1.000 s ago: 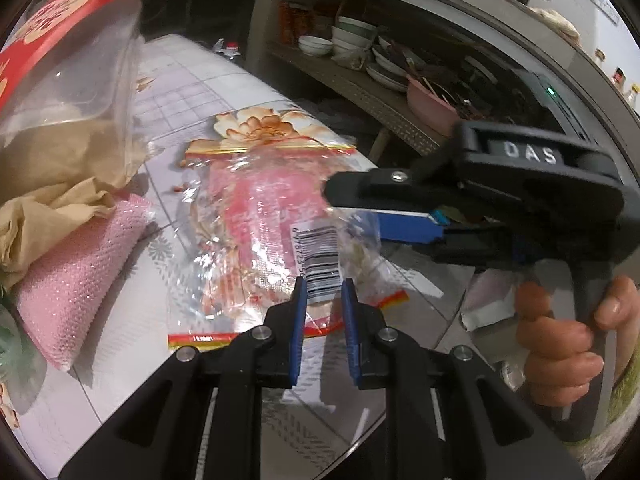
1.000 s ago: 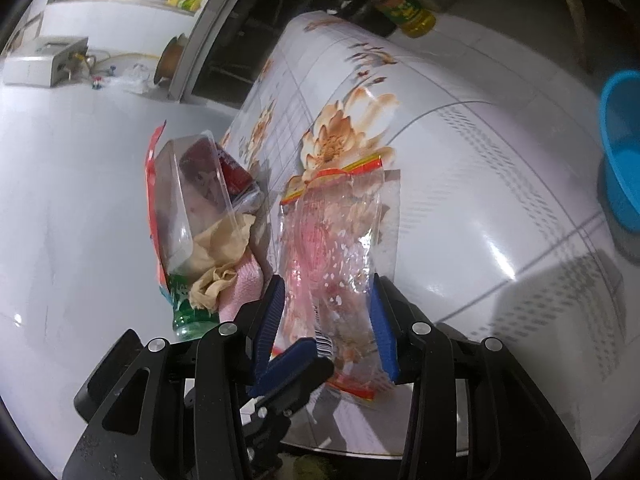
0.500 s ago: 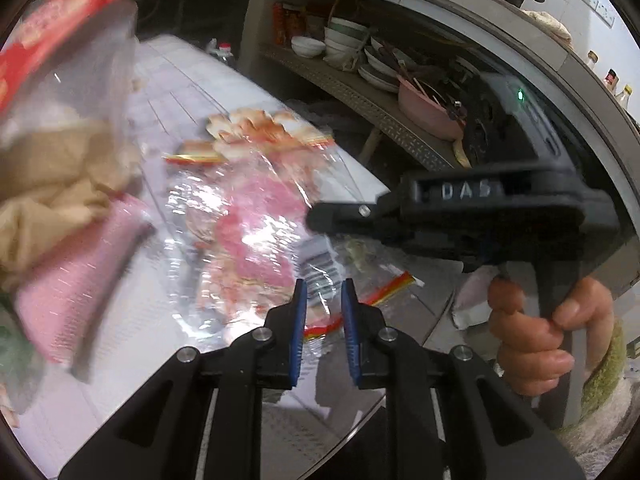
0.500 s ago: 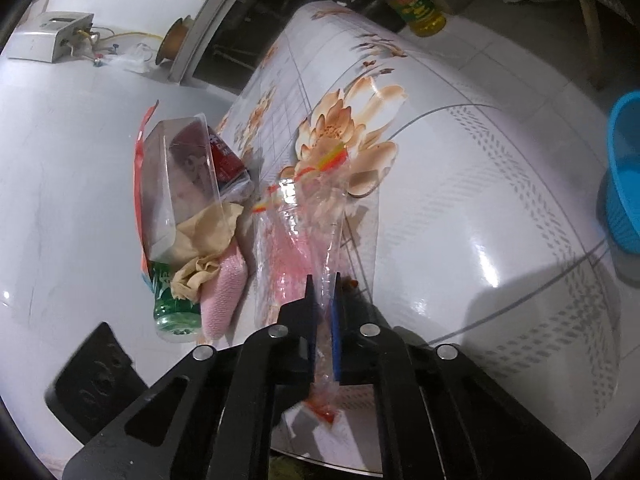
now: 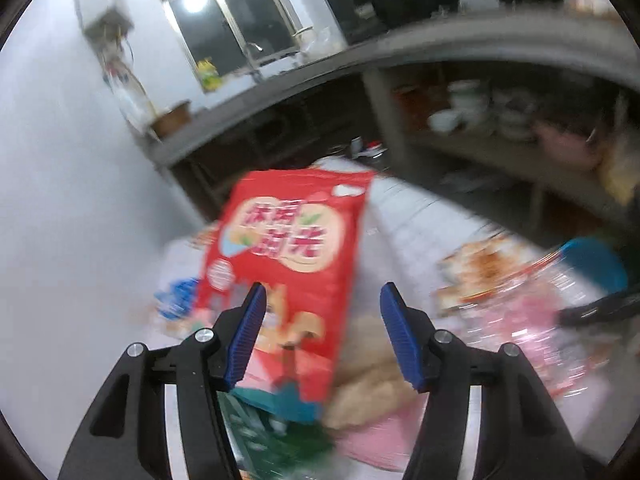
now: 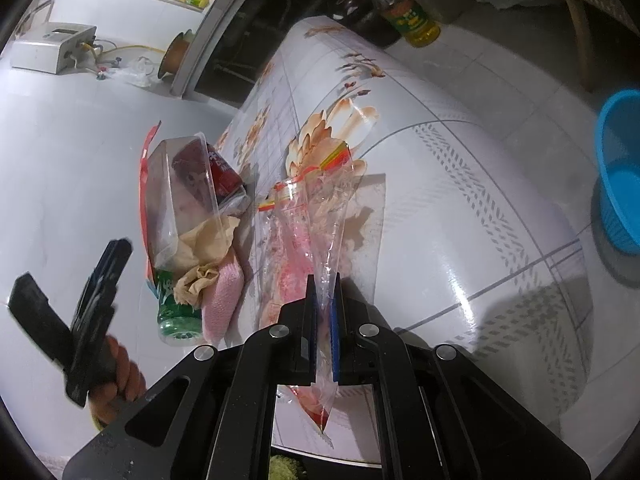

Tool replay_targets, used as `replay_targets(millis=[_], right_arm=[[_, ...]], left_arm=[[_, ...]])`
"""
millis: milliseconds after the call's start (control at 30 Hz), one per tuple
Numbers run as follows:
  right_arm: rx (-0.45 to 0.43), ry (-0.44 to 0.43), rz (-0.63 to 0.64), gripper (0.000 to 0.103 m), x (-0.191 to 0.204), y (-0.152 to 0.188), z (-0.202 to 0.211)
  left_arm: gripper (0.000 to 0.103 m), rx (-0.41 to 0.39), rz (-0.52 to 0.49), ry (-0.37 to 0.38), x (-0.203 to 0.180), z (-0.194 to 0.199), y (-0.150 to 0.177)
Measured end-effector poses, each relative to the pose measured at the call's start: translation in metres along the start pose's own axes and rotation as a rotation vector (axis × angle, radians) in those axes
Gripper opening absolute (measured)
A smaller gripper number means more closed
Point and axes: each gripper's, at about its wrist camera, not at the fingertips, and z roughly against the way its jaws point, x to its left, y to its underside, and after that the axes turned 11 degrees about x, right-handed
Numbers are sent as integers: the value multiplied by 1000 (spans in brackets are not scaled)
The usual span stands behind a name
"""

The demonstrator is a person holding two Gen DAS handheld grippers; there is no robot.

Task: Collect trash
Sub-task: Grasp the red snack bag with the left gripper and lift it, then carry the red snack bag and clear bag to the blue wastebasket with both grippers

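step: bag trash | right gripper [image 6: 324, 312] clamps clear bag [image 6: 316, 216] — I keep it taut | left gripper [image 5: 320, 332] jaws opening, empty — I centre red packet [image 5: 288, 256] first

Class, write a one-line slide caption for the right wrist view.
Right gripper pinches a clear plastic bag on the floral table.

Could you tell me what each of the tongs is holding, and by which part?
Right tongs pinch the clear plastic bag near its lower end; left tongs are opening and hold nothing.
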Motion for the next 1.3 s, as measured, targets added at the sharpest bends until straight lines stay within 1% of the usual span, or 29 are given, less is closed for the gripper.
replay_targets(millis=[100,167,200,233,300,367,433,467,500,533,567,600,633,767,867,900,1100,1233,1300], right_arm=[[1,-7,-2,4,0,-2,0],[1,-11,-4,4,-1,-3,0],[1,-13,-4,4,-1,-3,0],[2,-15,-5,4,-2,-3,0],[5,-19,-8,4,-2,-2,-1],[5,-22,-9,4,-3,-2,-2],[4,-24,-10,4,-4,-2,-2],[4,-25,-10,4,-4,-2,-1],[5,-26,-11,4,-4,-2,-1],[5,-26,-11,4,-5,-1,-1],[4,-26,-12,4,-5,-1,-1],[3,-25,-12,4,-6,-1,0],[2,-25,-12,4,-6,0,0],[-2,-25,-11,4,-4,-1,1],[-5,-25,-9,4,-4,0,3],[-6,-26,-10,4,-4,0,4],[-29,-37,-6,4,-5,1,13],[-55,-63,2,4,-3,1,21],[-65,-75,9,4,-2,0,24]], left_arm=[[58,61,-120,-89,-13,-23,3],[58,46,-157,-153,-17,-28,6],[57,42,-193,-190,-21,-30,7],[58,40,-206,-203,-23,-32,8],[57,48,-199,-195,-21,-32,6],[49,62,-182,-161,-20,-31,3],[32,83,-160,-118,-14,-31,4],[27,92,-149,-100,-12,-33,3],[15,99,-142,-91,-10,-35,2],[10,101,-138,-87,-10,-35,2],[9,95,-132,-80,-9,-34,1],[5,88,-130,-76,-12,-31,3],[2,80,-130,-74,-12,-29,3],[0,28,-119,-92,-10,-13,5],[0,-24,-84,-113,-2,3,5],[0,-35,-88,-114,1,8,5],[0,-166,16,-168,32,52,-5],[0,-248,78,-184,53,82,-14],[0,-274,92,-186,60,93,-19]])
